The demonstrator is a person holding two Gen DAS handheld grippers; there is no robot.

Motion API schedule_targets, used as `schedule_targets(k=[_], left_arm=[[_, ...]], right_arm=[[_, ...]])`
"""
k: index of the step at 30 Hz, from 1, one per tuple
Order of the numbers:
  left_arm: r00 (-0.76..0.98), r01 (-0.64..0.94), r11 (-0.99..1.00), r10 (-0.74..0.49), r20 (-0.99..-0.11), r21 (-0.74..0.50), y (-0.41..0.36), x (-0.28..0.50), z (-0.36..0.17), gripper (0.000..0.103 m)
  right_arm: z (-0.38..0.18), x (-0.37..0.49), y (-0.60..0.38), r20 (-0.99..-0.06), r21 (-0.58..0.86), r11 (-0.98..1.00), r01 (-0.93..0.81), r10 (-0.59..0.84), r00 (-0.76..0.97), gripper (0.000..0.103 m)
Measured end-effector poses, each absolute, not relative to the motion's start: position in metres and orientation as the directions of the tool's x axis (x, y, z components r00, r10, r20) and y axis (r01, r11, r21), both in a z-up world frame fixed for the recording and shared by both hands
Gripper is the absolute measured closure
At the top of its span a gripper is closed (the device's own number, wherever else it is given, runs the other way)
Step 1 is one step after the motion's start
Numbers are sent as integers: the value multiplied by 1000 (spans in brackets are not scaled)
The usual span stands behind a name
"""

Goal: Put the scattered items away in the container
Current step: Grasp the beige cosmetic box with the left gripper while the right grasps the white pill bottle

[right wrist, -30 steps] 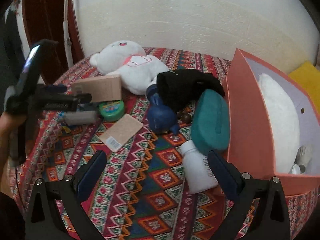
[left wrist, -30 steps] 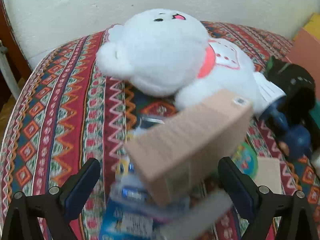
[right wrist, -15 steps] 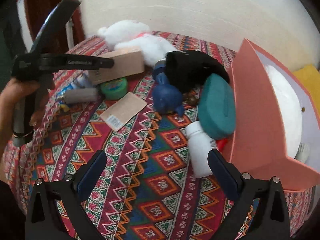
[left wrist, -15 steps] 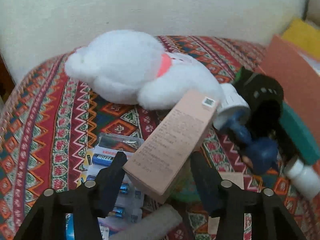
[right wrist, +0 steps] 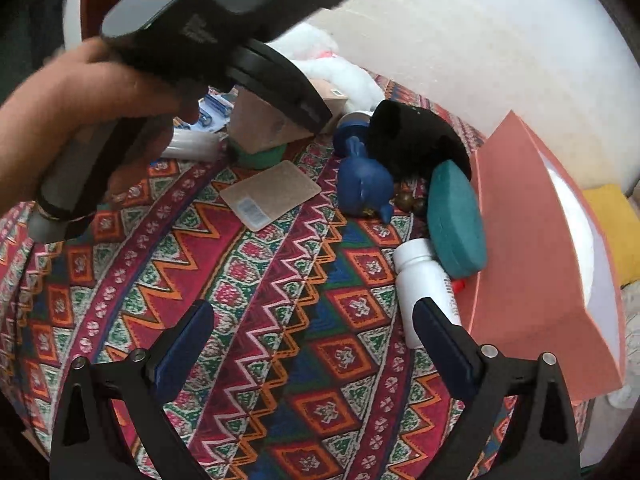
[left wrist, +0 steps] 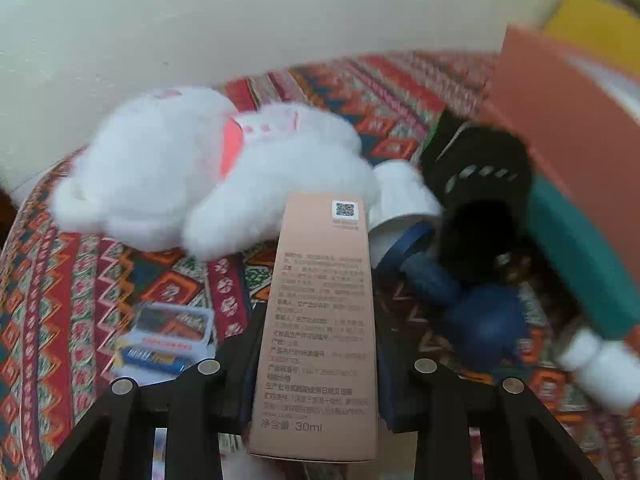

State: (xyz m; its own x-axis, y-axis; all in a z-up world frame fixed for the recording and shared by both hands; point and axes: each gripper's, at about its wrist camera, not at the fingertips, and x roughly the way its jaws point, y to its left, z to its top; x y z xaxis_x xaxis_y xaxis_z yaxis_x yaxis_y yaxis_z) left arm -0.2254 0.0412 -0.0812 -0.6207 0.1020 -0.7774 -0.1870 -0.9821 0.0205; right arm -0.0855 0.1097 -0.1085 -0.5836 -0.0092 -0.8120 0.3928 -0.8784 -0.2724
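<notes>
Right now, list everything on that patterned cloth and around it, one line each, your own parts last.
plush toy: 1, white with pink collar, back left by the wall
tall carton: 1, beige, clamped in the left gripper
battery pack: 1, blue and clear, left of the carton
flat card: 1, tan, middle of the cloth
round tin: 1, green, under the carton
blue toy: 1, dark blue, centre
black fabric item: 1, behind the blue toy
teal case: 1, against the box
white bottle: 1, lying beside the box
box: 1, salmon, right side
left gripper: shut on the carton
right gripper: open, holding nothing
</notes>
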Motion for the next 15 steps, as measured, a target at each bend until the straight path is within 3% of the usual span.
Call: schedule_targets(k=[4, 7, 9, 15], left_arm=[[-646, -138, -990, 119, -754, -38, 21, -181, -58, 64], [-652, -117, -989, 146, -744, -91, 1, -153, -50, 64], [-663, -123, -986, 167, -730, -114, -10, -137, -48, 64], [-656, -124, -980, 198, -729, -154, -19, -126, -50, 64]], right_arm=[[-111, -94, 112, -756, -388, -868, 311, 106, -646, 12], [-122, -111, 119, -719, -491, -841, 227, 244, -650, 23], [-134, -123, 127, -748, -485, -849, 209, 280, -602, 35], [-152, -141, 132, -710, -560, -811, 166, 368, -600, 36]])
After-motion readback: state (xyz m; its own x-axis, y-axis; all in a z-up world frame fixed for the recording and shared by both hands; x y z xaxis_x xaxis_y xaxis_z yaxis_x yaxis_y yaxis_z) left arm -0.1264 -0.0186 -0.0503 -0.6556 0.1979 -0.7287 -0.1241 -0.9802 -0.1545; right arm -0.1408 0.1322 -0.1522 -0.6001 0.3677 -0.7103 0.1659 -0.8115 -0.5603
